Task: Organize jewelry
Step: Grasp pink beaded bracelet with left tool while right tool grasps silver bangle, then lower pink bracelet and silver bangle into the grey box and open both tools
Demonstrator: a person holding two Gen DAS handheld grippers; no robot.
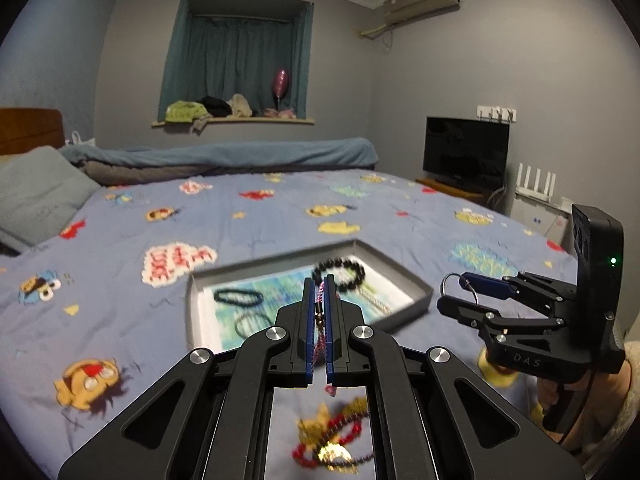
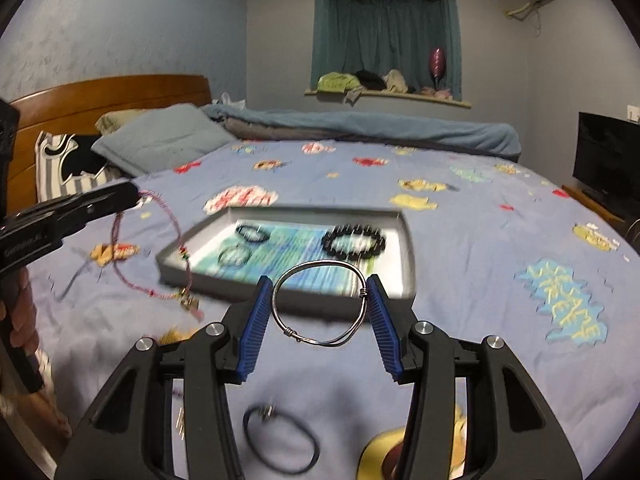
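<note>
My left gripper (image 1: 319, 284) is shut on a pink and red cord bracelet (image 1: 320, 320) and holds it above the bed near the grey tray (image 1: 416, 286); the bracelet hangs from it in the right wrist view (image 2: 160, 248). My right gripper (image 2: 320, 284) is shut on a silver wire bangle (image 2: 320, 304), pinched between both blue pads, just short of the tray (image 2: 408, 256). It also shows in the left wrist view (image 1: 456, 290). In the tray lie a black bead bracelet (image 2: 354, 242), a dark band (image 2: 252, 234) and a thin ring (image 2: 234, 256).
A heap of red and gold bead jewelry (image 1: 332, 440) lies on the bedsheet under my left gripper. A black cord loop (image 2: 280, 440) and a gold piece (image 2: 380, 456) lie under my right gripper. Pillows (image 2: 160, 140) and a rolled blanket (image 2: 360, 124) lie at the far side.
</note>
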